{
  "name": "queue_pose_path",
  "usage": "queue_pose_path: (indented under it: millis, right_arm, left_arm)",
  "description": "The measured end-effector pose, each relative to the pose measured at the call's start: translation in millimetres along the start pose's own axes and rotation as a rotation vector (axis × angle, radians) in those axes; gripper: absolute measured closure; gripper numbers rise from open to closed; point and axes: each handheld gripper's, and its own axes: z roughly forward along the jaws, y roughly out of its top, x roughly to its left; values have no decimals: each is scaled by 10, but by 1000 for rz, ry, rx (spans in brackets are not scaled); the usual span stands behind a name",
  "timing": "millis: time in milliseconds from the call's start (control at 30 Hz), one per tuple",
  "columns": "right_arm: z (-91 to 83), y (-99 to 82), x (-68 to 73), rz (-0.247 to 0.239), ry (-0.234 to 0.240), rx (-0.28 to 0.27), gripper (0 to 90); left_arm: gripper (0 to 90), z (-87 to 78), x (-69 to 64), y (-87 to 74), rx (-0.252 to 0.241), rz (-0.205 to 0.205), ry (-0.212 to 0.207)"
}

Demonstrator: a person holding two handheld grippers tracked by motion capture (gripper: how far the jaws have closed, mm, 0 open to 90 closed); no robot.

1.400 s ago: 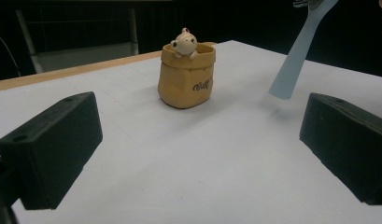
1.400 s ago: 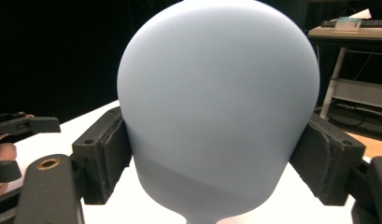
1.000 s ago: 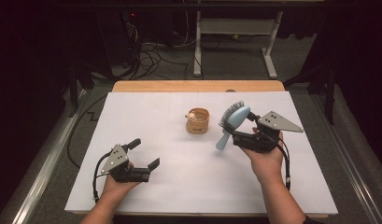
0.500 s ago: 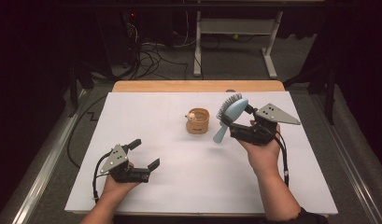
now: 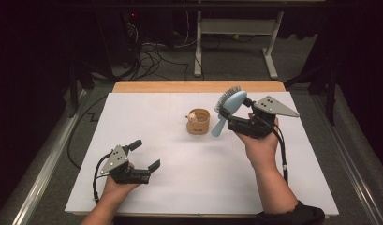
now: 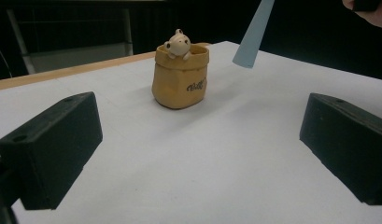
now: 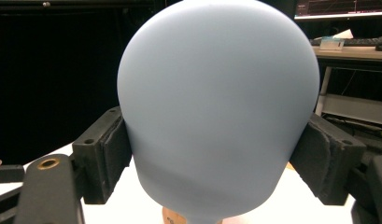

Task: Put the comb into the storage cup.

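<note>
Right gripper [image 5: 233,118] is pinching the light-blue hairbrush [image 5: 229,108] by its head, both pads pressing its sides, handle hanging down just beside the small tan pot [image 5: 198,122] with a bear figure, mid-table. Left gripper [image 5: 144,155] is sitting near the table's [image 5: 147,105] front-left edge with jaws spread wide, holding nothing.

A white sheet covers the table [image 5: 180,197], leaving a strip of bare wood along the far edge. A small tan pot [image 5: 198,122] with a little animal figure [image 5: 192,116] peeking out stands near the middle of it.
</note>
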Motion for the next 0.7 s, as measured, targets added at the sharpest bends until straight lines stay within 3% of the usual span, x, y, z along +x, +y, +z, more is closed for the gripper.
queue_pose_path:
  millis: [700]
  right_arm:
    - [119, 194, -1, -16, -14, -24, 208]
  left_arm:
    - [0, -2, 4, -1, 7, 3, -6]
